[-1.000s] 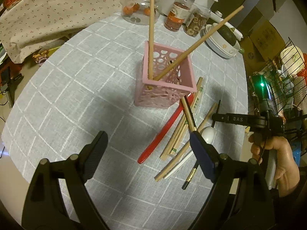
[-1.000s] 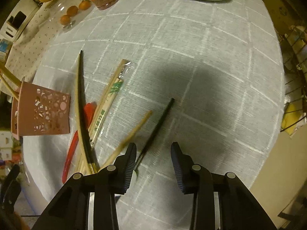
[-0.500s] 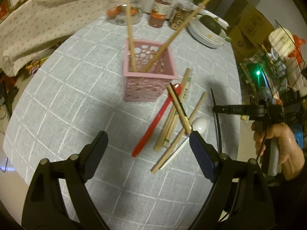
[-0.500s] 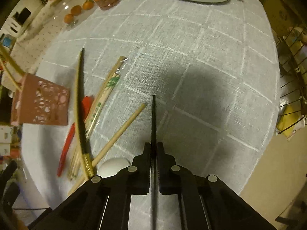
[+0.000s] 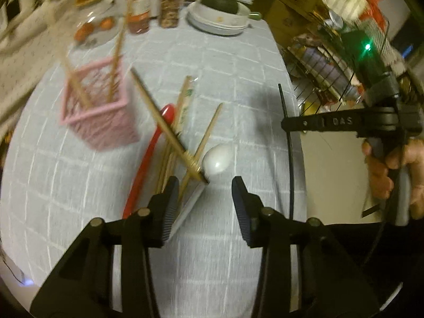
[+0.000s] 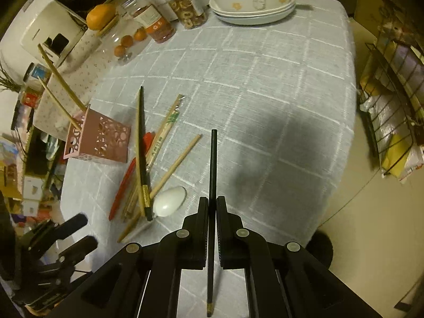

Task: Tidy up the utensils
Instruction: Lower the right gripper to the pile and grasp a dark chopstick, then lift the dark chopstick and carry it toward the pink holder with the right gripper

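Chopstick (image 6: 212, 169) — the black one — sits clamped in your right gripper (image 6: 211, 206), lifted off the table (image 6: 265, 92), right of the pink basket (image 6: 98, 140). Your left gripper (image 5: 205, 185) is closing with nothing pinched, above the white spoon (image 5: 217, 159) beside that basket.

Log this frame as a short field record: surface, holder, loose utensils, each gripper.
surface: round table with grey checked cloth
holder: pink perforated holder, two wooden chopsticks standing in it
loose utensils: red spoon, white spoon, wrapped chopsticks and bare wooden ones, heaped beside the holder
right gripper: shut on black chopstick, clear of the pile
left gripper: jaws closing above the heap, pads touching nothing
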`<state>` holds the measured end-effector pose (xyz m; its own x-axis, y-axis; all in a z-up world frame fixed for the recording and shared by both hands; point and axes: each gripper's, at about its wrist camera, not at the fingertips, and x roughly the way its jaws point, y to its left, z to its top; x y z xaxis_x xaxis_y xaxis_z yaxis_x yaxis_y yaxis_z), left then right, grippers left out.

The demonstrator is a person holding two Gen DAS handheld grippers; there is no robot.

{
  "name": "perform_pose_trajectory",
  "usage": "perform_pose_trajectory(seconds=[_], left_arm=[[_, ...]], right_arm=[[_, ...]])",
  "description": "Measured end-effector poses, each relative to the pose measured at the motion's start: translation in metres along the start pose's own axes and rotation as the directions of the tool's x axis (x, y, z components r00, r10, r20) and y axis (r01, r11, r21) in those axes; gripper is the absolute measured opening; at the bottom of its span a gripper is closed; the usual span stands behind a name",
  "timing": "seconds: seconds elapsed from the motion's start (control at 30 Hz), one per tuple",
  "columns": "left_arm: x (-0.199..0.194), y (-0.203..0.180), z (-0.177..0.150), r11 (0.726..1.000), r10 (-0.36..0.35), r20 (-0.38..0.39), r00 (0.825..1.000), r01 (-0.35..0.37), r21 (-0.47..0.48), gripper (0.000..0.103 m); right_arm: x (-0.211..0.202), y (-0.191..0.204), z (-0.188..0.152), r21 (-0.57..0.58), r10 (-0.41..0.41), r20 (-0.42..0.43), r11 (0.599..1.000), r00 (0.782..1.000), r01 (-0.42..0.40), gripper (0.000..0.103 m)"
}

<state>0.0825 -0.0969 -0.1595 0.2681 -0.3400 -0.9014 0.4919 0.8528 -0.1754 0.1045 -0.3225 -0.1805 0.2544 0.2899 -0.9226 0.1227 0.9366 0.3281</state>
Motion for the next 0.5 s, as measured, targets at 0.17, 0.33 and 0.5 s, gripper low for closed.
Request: perform_pose_trajectory(seconds=[0.17,0.33,0.5], left_arm=[[0.042,-0.031,0.018,0.994,0.043,-0.044,0.998,-0.039,0.097,0.027],[0.082,-0.04,0.047,0.99,0.105,-0.079,0.991,-0.097,0.101,0.02],[0.117,-0.034,0.07,0.987,0.154,-0.134,0.979,-0.146,0.074,0.017]], right_arm=[[0.0,-0.015,0.002,0.035,0.037,0.001,0.999,0.999,-0.037,0.006],[-0.005,-0.024,0.0,0.044,0.055,0.003,0.998,0.998,-0.055,0.006],[-0.007,-0.025,0.001,0.03,0.079,0.001,0.996,0.997,-0.079,0.006]])
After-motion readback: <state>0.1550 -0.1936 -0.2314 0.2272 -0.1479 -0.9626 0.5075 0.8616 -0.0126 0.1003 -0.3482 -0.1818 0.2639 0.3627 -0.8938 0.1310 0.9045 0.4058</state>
